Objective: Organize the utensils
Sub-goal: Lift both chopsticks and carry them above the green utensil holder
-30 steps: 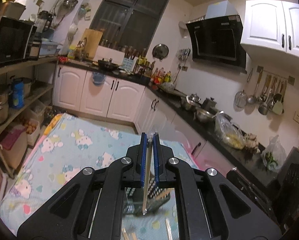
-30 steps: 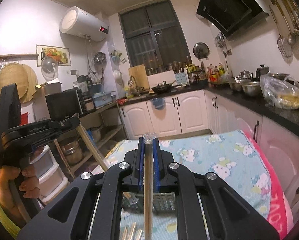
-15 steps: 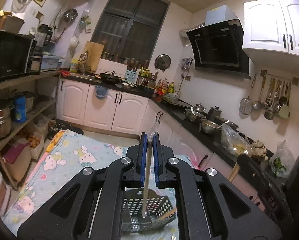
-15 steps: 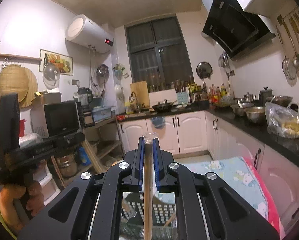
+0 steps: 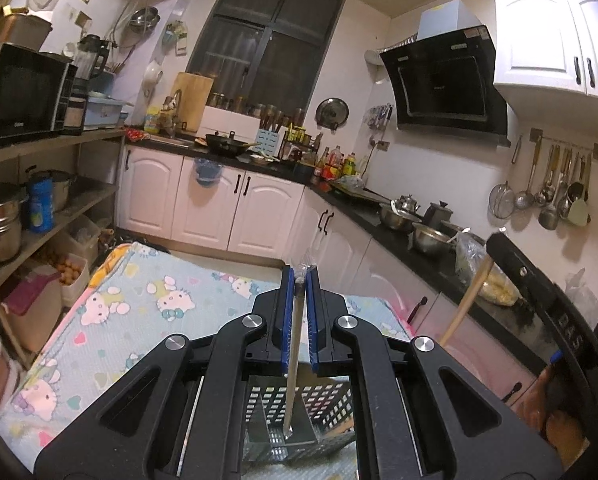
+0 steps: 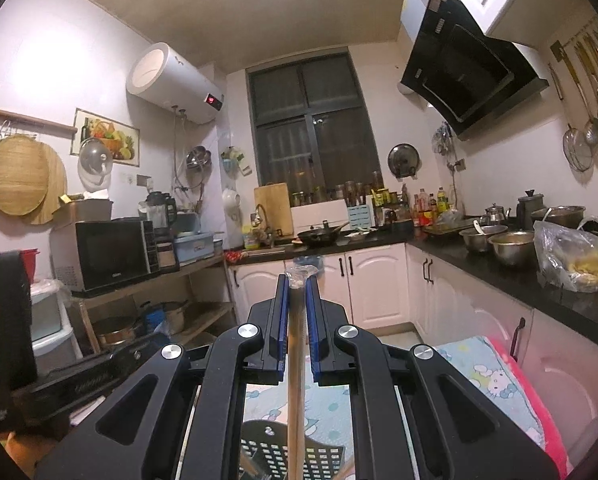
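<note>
My left gripper [image 5: 299, 276] is shut on a thin chopstick [image 5: 292, 360] with a plastic-wrapped top end; its lower tip hangs inside a dark perforated utensil basket [image 5: 327, 404] below the fingers. My right gripper [image 6: 297, 282] is shut on a thicker wooden chopstick [image 6: 294, 392] that runs down towards the same basket [image 6: 275, 452]. The right-hand tool and its chopstick [image 5: 465, 300] show at the right of the left wrist view. The left-hand tool [image 6: 79, 376] shows at the lower left of the right wrist view.
The basket stands on a table with a light blue cartoon-cat cloth [image 5: 147, 304]. A black counter [image 5: 399, 240] with metal bowls and a food bag runs along the right. White cabinets [image 5: 211, 208] are ahead. Open shelves [image 5: 39, 200] with pots and a microwave stand at the left.
Both grippers have tilted upward and risen, so less table and more wall and ceiling show. The basket sits lower in both views. Both chopsticks stay gripped.
</note>
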